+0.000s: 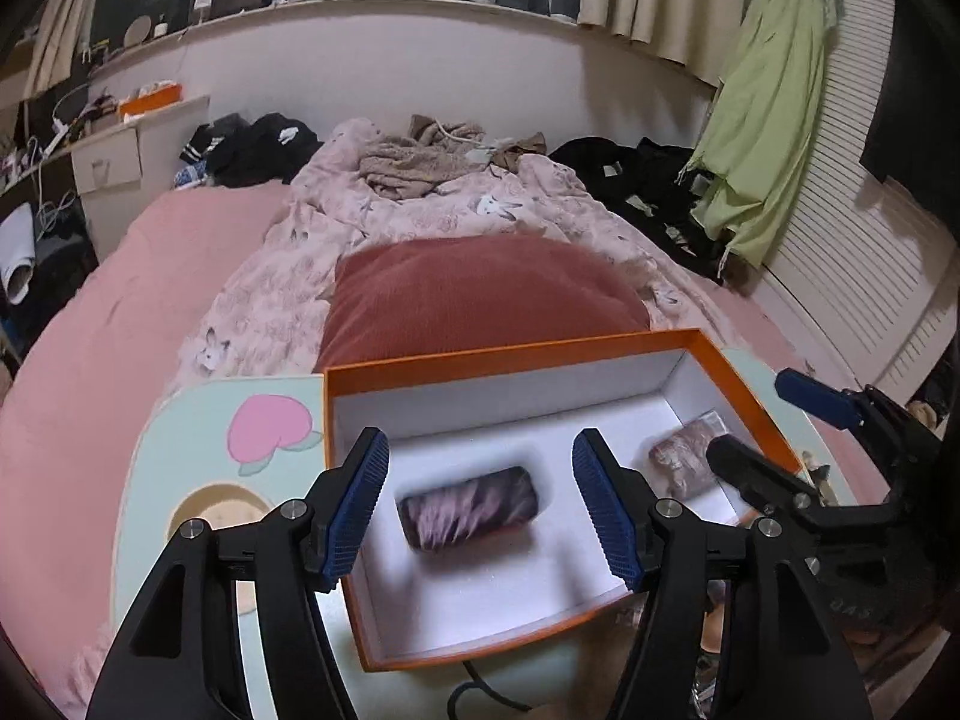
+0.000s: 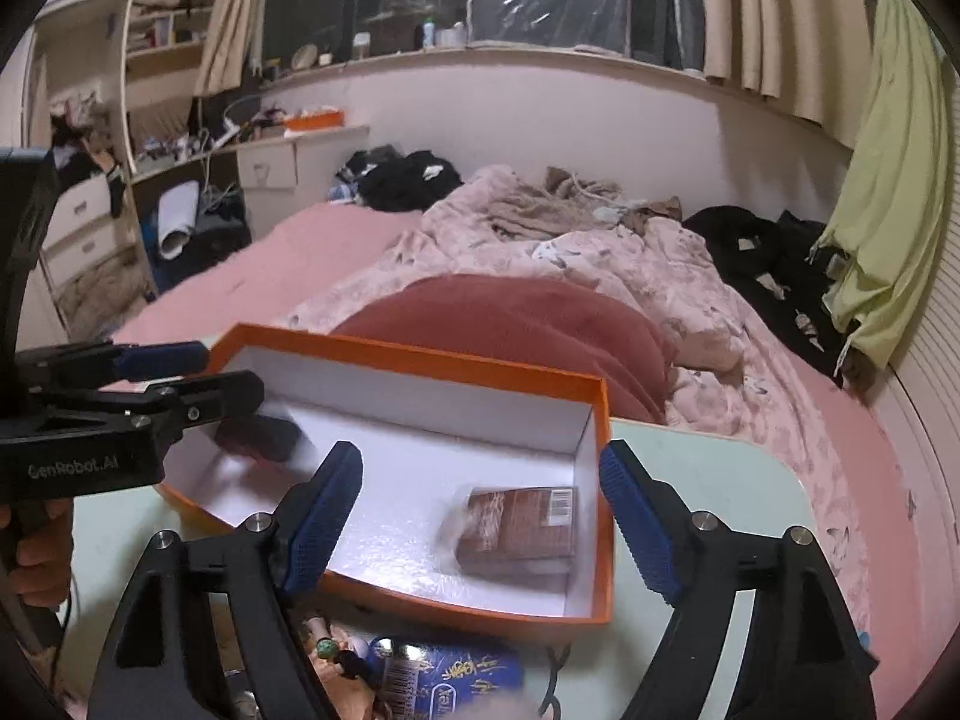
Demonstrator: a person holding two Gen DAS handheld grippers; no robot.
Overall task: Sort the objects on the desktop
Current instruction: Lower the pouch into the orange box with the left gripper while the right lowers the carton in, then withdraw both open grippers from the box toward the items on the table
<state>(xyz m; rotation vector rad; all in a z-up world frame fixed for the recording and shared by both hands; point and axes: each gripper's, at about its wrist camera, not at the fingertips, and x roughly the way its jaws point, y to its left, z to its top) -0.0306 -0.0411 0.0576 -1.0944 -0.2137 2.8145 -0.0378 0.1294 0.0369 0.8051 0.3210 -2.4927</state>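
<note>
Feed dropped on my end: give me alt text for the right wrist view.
The right tool, open and empty, hangs over an orange box holding a brown packet. The left tool reaches in from the left, and a blue packet lies on the table in front of the box.

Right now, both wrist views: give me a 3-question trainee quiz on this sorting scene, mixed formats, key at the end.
1. True or false: the orange box already holds two items.
2. Multiple choice: the left gripper is A) shut on the dark patterned case, B) open above it, C) out of view.
3. Fill in: the brown wrapped packet lies inside the box, below the open ___ gripper.

Key: 1 true; 2 B; 3 right.
</note>
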